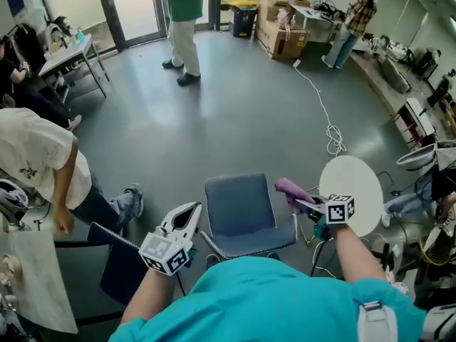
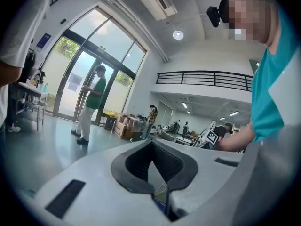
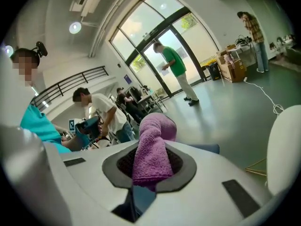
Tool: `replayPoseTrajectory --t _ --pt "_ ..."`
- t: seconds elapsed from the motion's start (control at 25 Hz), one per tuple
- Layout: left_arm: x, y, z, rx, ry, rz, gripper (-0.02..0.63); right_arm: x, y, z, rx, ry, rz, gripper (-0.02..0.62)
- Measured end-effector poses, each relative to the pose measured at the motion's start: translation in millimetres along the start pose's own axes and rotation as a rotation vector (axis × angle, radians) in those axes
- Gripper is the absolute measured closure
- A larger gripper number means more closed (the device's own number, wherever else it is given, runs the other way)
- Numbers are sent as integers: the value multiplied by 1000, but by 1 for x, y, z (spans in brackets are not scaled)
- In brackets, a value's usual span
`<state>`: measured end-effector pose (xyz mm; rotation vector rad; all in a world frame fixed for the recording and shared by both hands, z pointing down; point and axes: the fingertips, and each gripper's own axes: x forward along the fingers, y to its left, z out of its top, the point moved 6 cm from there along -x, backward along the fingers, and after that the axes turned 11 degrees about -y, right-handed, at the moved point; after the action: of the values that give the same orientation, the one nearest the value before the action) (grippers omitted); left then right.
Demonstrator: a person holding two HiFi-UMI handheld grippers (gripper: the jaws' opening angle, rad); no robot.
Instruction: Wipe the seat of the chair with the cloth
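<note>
Head view
Arms: both forearms reach forward from a teal-shirted torso at the bottom edge, one on each side of the chair.
Left gripper: the white two-jaw left gripper (image 1: 187, 216) is held above the floor, just left of the chair, with its jaws pointing up and away.
Right gripper: the right gripper (image 1: 305, 204) is held at the chair's right edge, with its jaws pointing left.
Cloth: one fuzzy purple cloth (image 1: 291, 188) sticks out of the right jaws, above the chair's right side. It is not touching the seat.
Chair: one chair with a blue-grey padded seat (image 1: 239, 206) stands between the two grippers.
Nearby: one round white table (image 1: 354, 191) stands just right of the right gripper, and a white cable (image 1: 326, 112) trails across the grey floor.
People: four can be counted – one in a green shirt (image 1: 183, 20), one in a plaid shirt (image 1: 354, 18), one in a white shirt (image 1: 35, 162) bending at the left, and one seated at the far left.
Hidden: the green-shirted person's head is cut off by the top edge, and the teal torso covers the near edge of the chair.

Left gripper view
Jaws: the left gripper (image 2: 153, 168) has its dark ribbed pads closed together, with nothing between them.
Beyond: glass doors and the green-shirted person (image 2: 91, 105).

Right gripper view
Jaws: the right gripper (image 3: 150, 168) is clamped on the purple cloth (image 3: 153, 147) – a folded roll standing up out of the pads.
Hard to see: the cloth hides where the pads meet.
</note>
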<state>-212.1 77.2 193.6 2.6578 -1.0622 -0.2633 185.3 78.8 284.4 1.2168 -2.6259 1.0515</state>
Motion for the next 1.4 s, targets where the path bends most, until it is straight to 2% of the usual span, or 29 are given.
replayPoseTrajectory --t 0.12,0.28,0.48,0.64,0.8,1.0,1.4 --pt "10 -17 28 16 -50 6 618 -5 19 29 8 -108 54 537" --pt "32 -71 37 19 -75 14 617 -40 34 76 -21 -226 136 537" --pt "63 -112 66 47 -131 36 618 -70 53 146 -107 -308 208 537" --pt "72 -131 88 80 -155 53 618 -89 70 184 -116 -384 272 537" --pt "62 -139 100 115 -190 72 618 -94 92 205 -152 -463 335 537" --pt "44 -143 109 135 -223 86 617 -102 114 211 -176 -519 383 537" --pt "46 -145 125 129 -226 57 617 -112 114 209 -194 -519 300 540"
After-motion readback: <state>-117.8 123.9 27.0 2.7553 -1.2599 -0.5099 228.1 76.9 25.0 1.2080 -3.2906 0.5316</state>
